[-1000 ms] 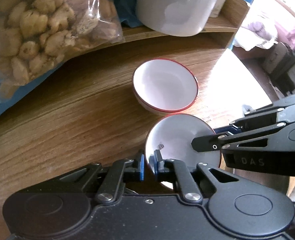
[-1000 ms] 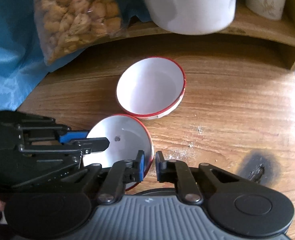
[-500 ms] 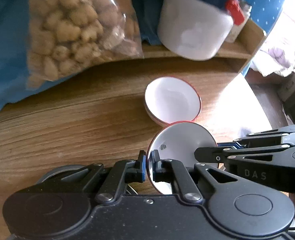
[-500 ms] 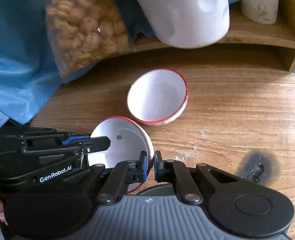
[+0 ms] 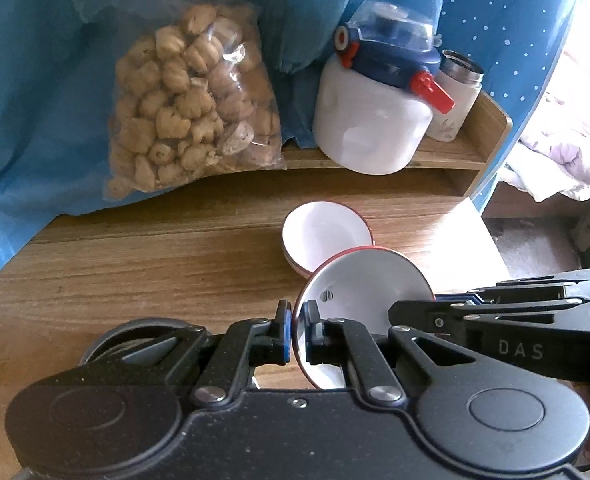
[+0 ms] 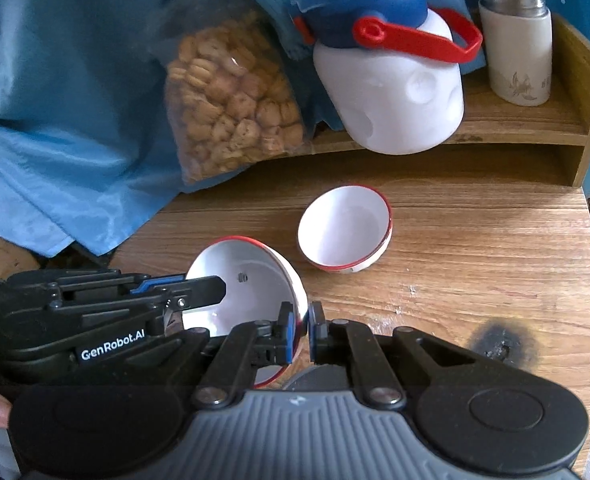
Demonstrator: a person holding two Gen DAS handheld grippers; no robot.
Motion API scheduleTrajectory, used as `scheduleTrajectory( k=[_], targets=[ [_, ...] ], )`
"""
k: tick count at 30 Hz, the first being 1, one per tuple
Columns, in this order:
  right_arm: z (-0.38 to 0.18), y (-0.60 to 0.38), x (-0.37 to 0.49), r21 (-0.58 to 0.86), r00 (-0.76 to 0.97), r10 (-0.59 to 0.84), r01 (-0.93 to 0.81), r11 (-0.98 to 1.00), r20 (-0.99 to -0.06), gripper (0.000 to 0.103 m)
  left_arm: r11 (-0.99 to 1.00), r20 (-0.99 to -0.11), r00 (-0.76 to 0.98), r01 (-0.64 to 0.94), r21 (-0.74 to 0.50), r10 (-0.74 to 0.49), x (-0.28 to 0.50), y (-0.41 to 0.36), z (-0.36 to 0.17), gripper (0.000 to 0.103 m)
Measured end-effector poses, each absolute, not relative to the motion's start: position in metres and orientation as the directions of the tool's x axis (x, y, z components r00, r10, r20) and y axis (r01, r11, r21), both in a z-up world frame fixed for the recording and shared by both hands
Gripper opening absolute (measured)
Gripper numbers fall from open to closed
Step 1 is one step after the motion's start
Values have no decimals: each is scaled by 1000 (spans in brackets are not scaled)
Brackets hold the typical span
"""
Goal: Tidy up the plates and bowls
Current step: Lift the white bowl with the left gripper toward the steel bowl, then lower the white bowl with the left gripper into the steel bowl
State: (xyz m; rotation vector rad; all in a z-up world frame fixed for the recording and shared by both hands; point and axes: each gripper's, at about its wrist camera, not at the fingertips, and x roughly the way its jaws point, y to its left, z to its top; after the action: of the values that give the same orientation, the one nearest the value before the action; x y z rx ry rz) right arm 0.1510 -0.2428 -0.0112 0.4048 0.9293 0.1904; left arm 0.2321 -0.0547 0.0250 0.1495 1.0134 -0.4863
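Your left gripper and right gripper both have their fingers closed on opposite edges of the red-rimmed bowl, which hangs tilted above the desk, just short of the second red-rimmed bowl resting near the wooden shelf. To nest it well, level the held bowl first, centre it over the other's mouth, then lower straight and release both sides together so neither rim knocks.

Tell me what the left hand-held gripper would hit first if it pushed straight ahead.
Probably the second red-rimmed bowl on the table. The left hand-held gripper is clamped on the tilted bowl, whose far rim would likely arrive first; depth is unclear.
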Motion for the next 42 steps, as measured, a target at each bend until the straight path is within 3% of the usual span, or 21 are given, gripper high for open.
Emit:
scheduleTrajectory(
  k=[16,42],
  targets=[
    [-17,-290,86,488,627,388,-14,873,-676,10,873,-861,451,487,16,-236,176,-115,36,7],
    [-30,-312,46,465,543,384,12,885,-746,10,880,-887,375,469,-70,-271,135,-128,7,8]
  ],
)
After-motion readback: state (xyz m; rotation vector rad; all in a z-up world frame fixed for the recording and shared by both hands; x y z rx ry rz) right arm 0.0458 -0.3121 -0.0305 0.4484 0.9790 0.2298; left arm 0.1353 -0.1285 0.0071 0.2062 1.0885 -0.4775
